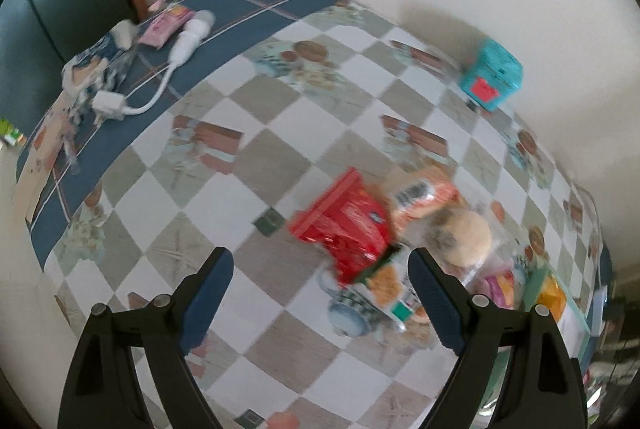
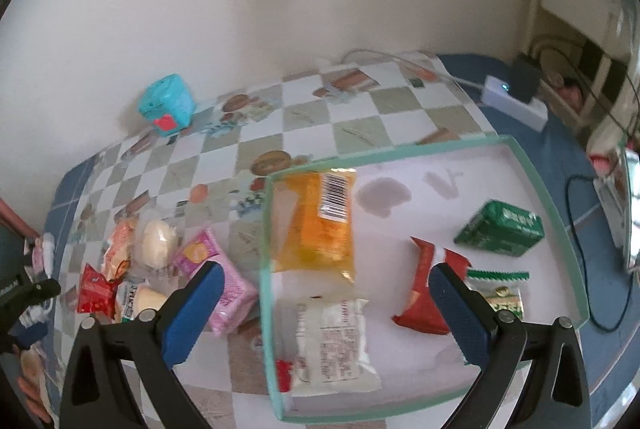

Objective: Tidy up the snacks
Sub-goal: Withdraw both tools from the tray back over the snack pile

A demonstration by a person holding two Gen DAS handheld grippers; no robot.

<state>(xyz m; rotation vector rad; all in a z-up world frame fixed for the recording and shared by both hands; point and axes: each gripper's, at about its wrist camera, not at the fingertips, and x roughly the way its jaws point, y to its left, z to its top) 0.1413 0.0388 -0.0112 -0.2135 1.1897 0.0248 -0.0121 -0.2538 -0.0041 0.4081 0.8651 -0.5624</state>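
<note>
On the tabletop [image 2: 304, 109] the tray [image 2: 556, 189] lies to the right, the loose snack pile [image 2: 156, 261] just left of it. Five packets rest in the tray — two along its left wall, three toward its right. The small box [image 2: 166, 105] stands behind the pile, against the wall; a power strip [image 2: 516, 101] lies behind the tray.

Loose snack pile [image 2: 152, 269] at lower left of the right wrist view: red packet [image 2: 94, 289], clear-wrapped pale bun [image 2: 156, 243], pink wrapper [image 2: 218, 277], all flat on the checked worktop. Glass-rimmed tray [image 2: 560, 205] at centre right, holding orange packet [image 2: 320, 225], white packet [image 2: 334, 345], red wrapper [image 2: 422, 293], green box [image 2: 502, 229], green-edged sachet [image 2: 506, 293].
</note>
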